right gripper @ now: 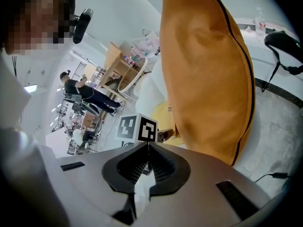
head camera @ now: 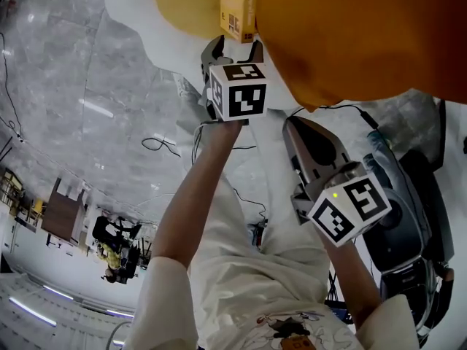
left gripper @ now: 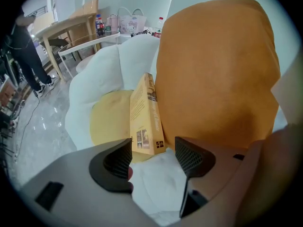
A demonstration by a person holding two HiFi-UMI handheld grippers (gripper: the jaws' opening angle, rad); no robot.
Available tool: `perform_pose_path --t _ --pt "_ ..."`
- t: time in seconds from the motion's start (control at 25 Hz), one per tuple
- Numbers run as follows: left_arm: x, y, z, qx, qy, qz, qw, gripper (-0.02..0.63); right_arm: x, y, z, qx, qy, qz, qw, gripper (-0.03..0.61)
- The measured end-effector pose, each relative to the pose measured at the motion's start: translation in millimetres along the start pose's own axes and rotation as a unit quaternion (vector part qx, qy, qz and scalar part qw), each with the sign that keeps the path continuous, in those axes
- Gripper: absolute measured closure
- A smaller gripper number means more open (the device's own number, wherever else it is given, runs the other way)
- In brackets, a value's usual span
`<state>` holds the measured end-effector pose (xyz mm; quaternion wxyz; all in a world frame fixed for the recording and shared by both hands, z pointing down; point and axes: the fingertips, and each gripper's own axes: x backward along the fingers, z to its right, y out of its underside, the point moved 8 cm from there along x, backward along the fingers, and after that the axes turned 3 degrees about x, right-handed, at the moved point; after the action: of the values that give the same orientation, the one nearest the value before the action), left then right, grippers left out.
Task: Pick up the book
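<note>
Tongs, left (left gripper: 154, 157): jaws apart, nothing clamped. They are aimed at the lower end of the book (left gripper: 144, 117), which lies just beyond the tips and in line with the gap. The marker cube (head camera: 237, 90) faces the head view, where the same tongs (head camera: 233, 52) reach towards the book (head camera: 237, 6).

Tongs, right (right gripper: 147, 167): jaws together, empty, held well back from the book and beside the orange cushion (right gripper: 203, 70). In the head view they (head camera: 295, 126) sit nearer the person than the left pair.

Book: yellow cover, standing on edge, leaning against the orange cushion (left gripper: 218, 70). Its foot rests on the yellow seat cushion (left gripper: 111, 119), at the edge where that cushion meets the orange one.

Armchair (left gripper: 109, 70): white, padded; carries both cushions.

Background, left gripper view: wooden worktop (left gripper: 71, 30) with bottles near its far edge, and a person in dark clothes (left gripper: 23, 46) standing on the pale marbled floor.
</note>
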<state>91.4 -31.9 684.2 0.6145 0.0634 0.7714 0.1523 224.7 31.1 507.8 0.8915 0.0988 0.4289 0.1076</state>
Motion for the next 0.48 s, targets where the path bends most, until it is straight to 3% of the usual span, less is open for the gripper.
perform_pose_path --t 0.48 --pt "-43 5 -1 0.004 -0.005 -0.009 0.9999 0.324 -23 2 23 -0.015 -0.010 -0.012 1.000 0.554"
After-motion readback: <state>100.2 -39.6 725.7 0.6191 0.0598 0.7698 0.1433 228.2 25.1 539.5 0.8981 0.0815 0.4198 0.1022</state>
